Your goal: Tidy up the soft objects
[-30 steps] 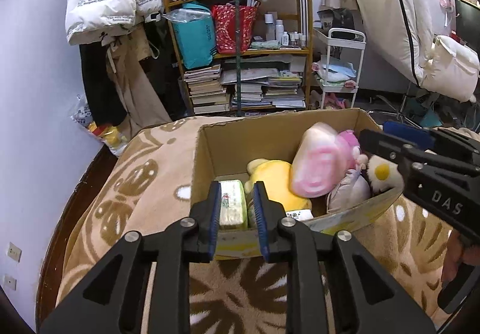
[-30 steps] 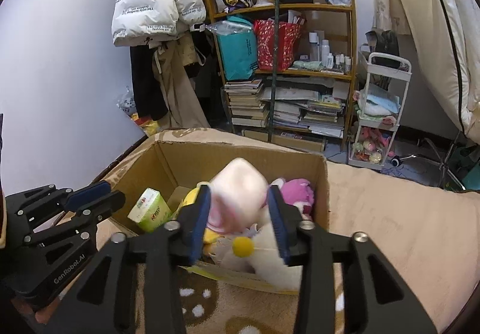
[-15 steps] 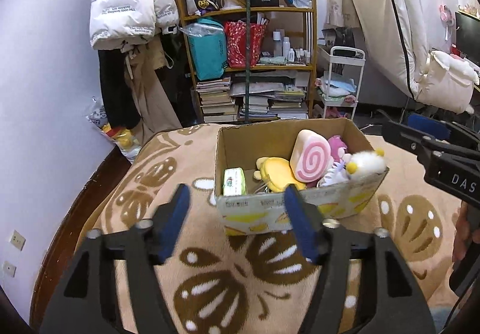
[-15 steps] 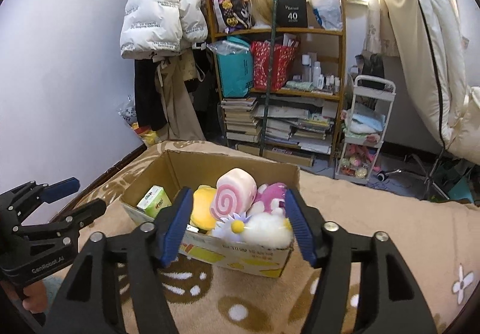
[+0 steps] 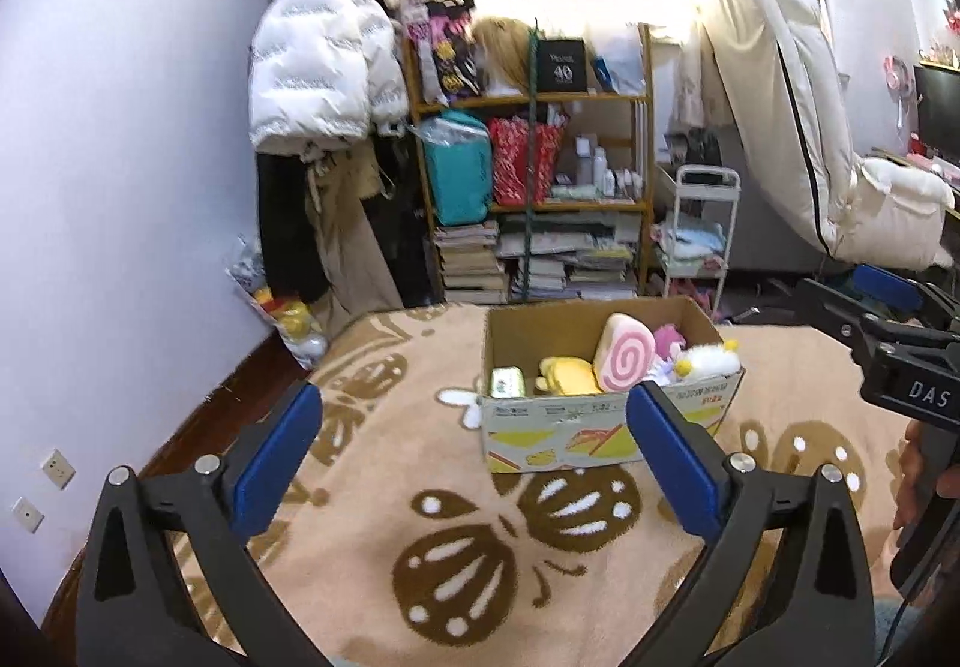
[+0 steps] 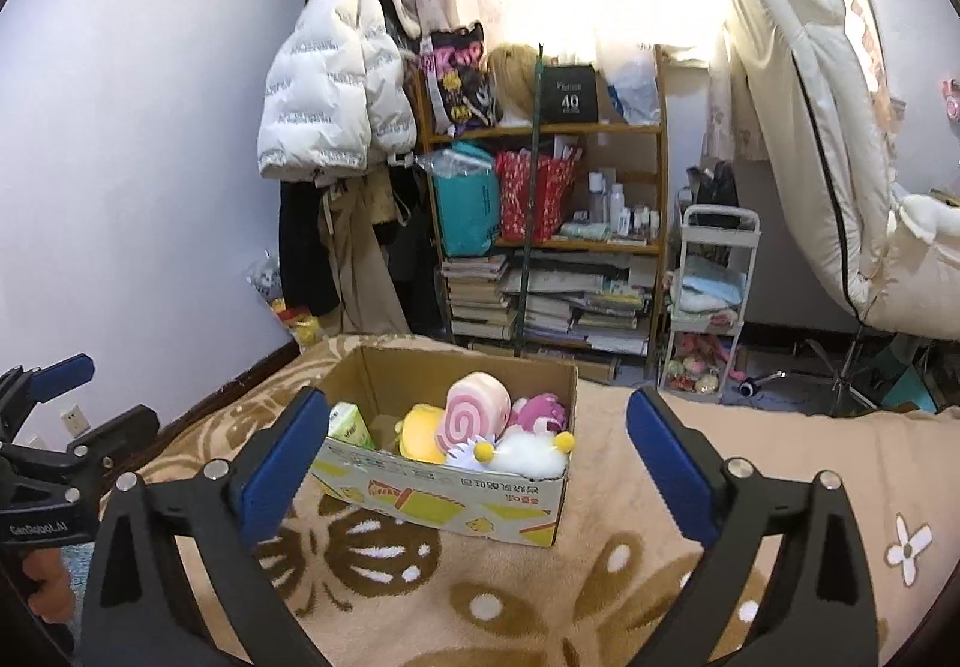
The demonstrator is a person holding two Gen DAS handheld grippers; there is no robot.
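Holding my left tool (image 5: 471,424) and right tool (image 6: 474,427) spread wide and empty, short of the cardboard box (image 6: 450,493); inside it sit the swirl plush (image 6: 477,412), yellow plush (image 6: 423,433) and tissue pack (image 6: 349,425), gathered for tidiness.

The right gripper (image 6: 477,439) hangs with its jaws spread wide and empty above a tan patterned blanket (image 6: 750,487). Between them stands an open cardboard box (image 6: 456,499) holding a pink swirl plush (image 6: 477,412), a yellow plush (image 6: 420,433), a white fluffy toy (image 6: 528,451) and a green tissue pack (image 6: 349,425). The left gripper (image 6: 66,415) shows at the left edge, its jaws apart.
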